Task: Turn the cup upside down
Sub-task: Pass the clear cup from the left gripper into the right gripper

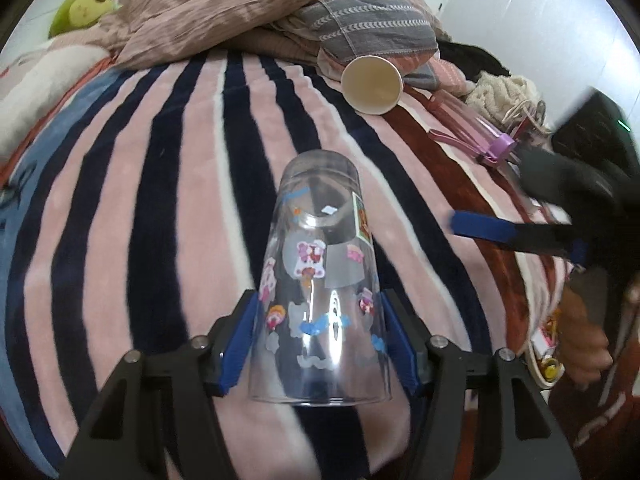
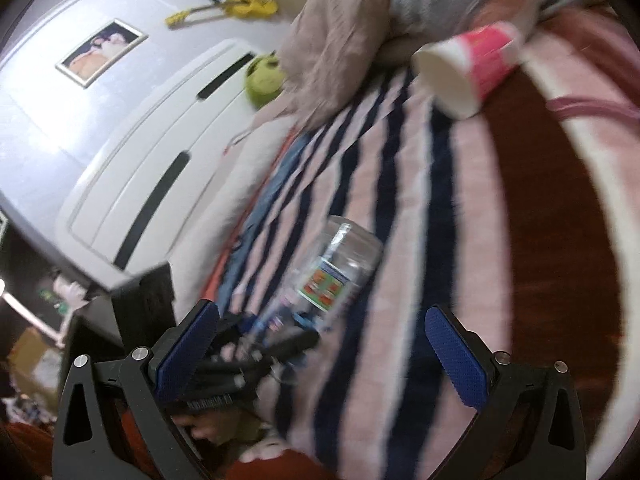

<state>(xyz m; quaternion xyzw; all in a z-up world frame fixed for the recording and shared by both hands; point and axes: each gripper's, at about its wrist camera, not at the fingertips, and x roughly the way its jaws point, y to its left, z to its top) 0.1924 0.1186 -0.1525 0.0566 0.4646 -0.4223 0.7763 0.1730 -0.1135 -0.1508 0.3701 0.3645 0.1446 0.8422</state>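
Note:
A clear plastic cup (image 1: 320,280) with cartoon stickers is upside down over the striped blanket, base up and rim down. My left gripper (image 1: 318,336) is shut on its lower part, a blue pad on each side. The same cup (image 2: 340,268) shows in the right wrist view, ahead and left of centre. My right gripper (image 2: 324,356) is open and empty, off to the cup's right; one of its blue fingers (image 1: 484,228) shows in the left wrist view.
A paper cup (image 1: 371,86) lies on its side at the far end of the blanket, red-sided in the right wrist view (image 2: 472,72). Piled bedding (image 1: 248,8), a green plush toy (image 1: 82,6) and pink-purple items (image 1: 480,136) lie around.

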